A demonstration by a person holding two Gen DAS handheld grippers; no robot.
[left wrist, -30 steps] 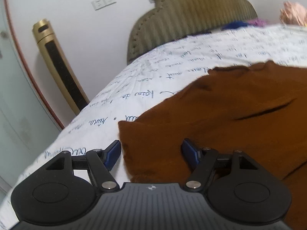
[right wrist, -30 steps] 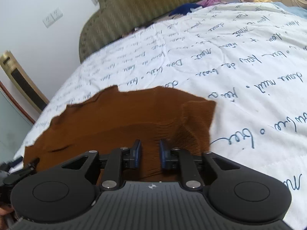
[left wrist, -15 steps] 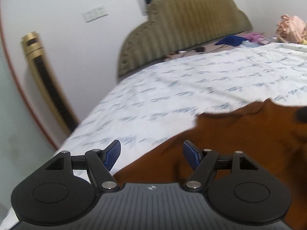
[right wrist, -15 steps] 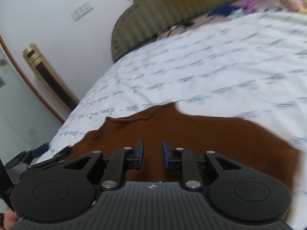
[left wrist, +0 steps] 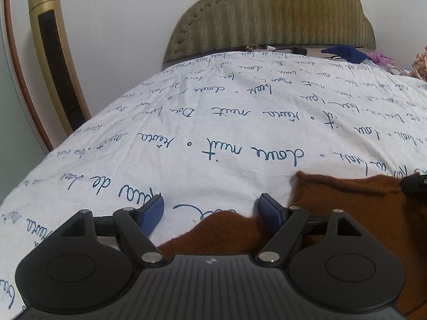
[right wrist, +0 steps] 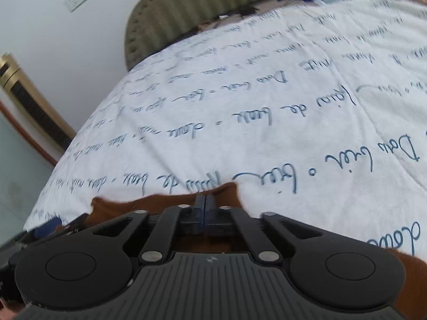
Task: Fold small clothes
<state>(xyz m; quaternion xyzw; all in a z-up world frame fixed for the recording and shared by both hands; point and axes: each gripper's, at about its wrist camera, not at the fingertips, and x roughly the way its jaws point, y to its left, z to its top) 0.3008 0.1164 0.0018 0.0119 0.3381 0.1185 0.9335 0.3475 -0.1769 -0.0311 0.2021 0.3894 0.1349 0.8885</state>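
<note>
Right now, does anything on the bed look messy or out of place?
The brown garment lies rumpled, its edge uneven, not yet a neat fold. Loose clothes, a blue piece among them, are heaped by the headboard. Nothing looks spilled or damaged.

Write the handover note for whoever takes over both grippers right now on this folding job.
Left gripper: open, its jaws have just been opening wider, poised over an edge of the brown garment, nothing pinched.
Right gripper: its jaws have just closed, pads together at the garment's far edge; whether cloth is caught between them can't be seen.
The garment lies on the white quilt with blue script, near the bed's front edge.
Done: no finished fold is visible.
Left: check the right grip, take an edge with the left, then fold.
</note>
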